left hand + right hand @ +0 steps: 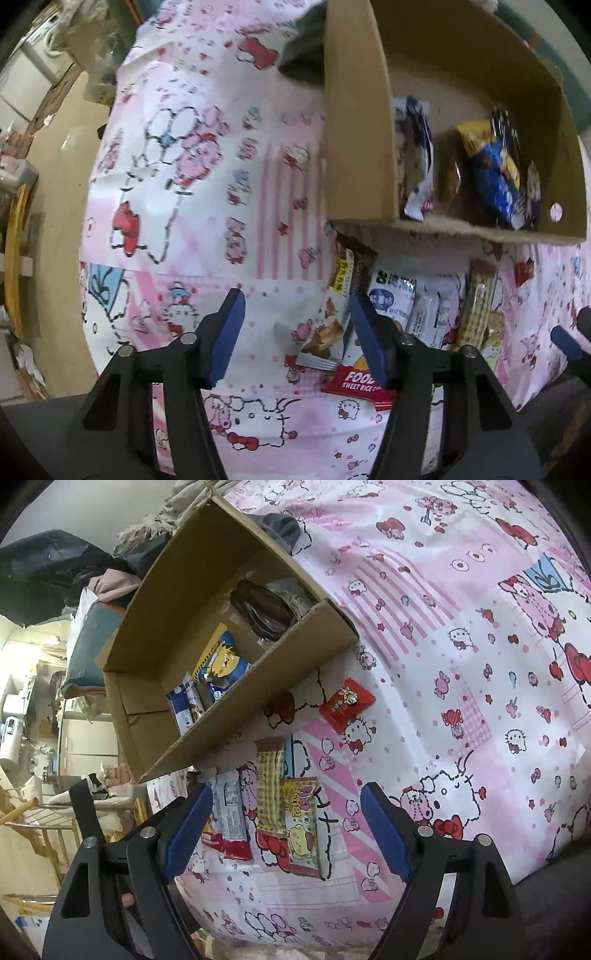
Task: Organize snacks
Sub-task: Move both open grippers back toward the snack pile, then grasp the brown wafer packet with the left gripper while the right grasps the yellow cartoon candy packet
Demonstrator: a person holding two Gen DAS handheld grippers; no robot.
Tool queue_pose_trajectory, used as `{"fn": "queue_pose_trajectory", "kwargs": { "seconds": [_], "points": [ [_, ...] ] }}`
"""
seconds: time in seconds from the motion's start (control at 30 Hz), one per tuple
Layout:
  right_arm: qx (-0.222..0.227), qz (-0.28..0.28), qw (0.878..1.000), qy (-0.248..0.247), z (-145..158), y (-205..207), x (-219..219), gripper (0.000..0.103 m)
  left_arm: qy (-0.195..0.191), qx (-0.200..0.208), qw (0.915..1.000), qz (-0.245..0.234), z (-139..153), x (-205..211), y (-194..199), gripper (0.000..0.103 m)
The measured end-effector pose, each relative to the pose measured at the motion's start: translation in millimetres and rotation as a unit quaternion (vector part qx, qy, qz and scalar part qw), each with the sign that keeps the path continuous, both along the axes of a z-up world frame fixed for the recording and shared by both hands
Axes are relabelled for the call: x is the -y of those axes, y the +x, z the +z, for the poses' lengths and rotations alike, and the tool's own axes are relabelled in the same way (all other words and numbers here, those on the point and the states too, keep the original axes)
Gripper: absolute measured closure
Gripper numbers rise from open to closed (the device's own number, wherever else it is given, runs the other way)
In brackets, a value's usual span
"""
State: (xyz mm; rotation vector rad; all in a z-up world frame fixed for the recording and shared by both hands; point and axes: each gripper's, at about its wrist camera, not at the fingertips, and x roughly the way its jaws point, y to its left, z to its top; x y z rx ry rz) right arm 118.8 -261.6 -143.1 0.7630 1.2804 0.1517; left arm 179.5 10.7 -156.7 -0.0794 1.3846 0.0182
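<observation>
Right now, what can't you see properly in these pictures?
- Left view: the red packet is partly covered by the left gripper's finger, cutting off its words.
- Left view: the snack pile by the box overlaps, so lower packets are half hidden.
- Right view: the box wall hides the bottoms of snacks inside.
- Right view: the dark packet inside shows no readable label.
- Right view: the right gripper's finger covers a packet's edge.
</observation>
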Motion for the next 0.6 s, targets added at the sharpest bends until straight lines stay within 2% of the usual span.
{"fn": "queue_pose_trajectory", "kwargs": {
  "seconds": [0.03,0.1,0.13,0.17,0.2,0.27,0.33,0.47,0.57,0.6],
  "points": [
    [-0.001,0.002,1.000,-0.002,-0.7,0.9,-1.6,0.018,0.005,-0.003,1.0000,-0.006,-2.7,3.0,0.7,0.049],
    [-0.007,0.012,1.000,-0.013,-2.6,2.0,-5.5,0.018,0.013,-0.008,0.9997,-0.018,-8.6,6.7,1.9,0.061],
    [-0.011,0.020,1.000,-0.021,-4.4,2.4,-8.4,0.018,0.012,-0.013,0.9997,-0.017,-11.5,7.1,2.0,0.072],
    [-0.020,0.035,0.999,-0.034,-7.8,3.6,-14.4,0.018,0.013,-0.020,0.9996,-0.014,-14.2,7.1,1.6,0.087],
    [-0.039,0.062,0.996,-0.051,-15.4,4.5,-23.7,0.018,0.015,-0.026,0.9994,-0.013,-16.7,6.5,1.1,0.089],
    [-0.060,0.095,0.992,-0.059,-26.5,3.7,-38.4,0.021,0.017,-0.028,0.9994,-0.012,-17.0,5.7,-0.6,0.089],
    [-0.067,0.127,0.986,-0.085,-32.8,4.0,-54.6,0.033,0.029,-0.024,0.9992,-0.015,-13.9,6.1,-2.7,0.089],
    [-0.076,0.197,0.966,-0.148,-48.2,6.7,-91.8,0.033,0.030,-0.021,0.9993,-0.004,-8.4,3.7,-3.7,0.089],
    [-0.071,0.214,0.957,-0.182,-51.6,6.8,-102.9,0.034,0.031,-0.017,0.9994,0.003,-8.3,-1.1,-3.7,0.089],
    [-0.064,0.219,0.953,-0.200,-50.3,6.3,-104.2,0.044,0.028,-0.015,0.9995,0.008,-4.0,-4.2,-5.0,0.089]
  ]
}}
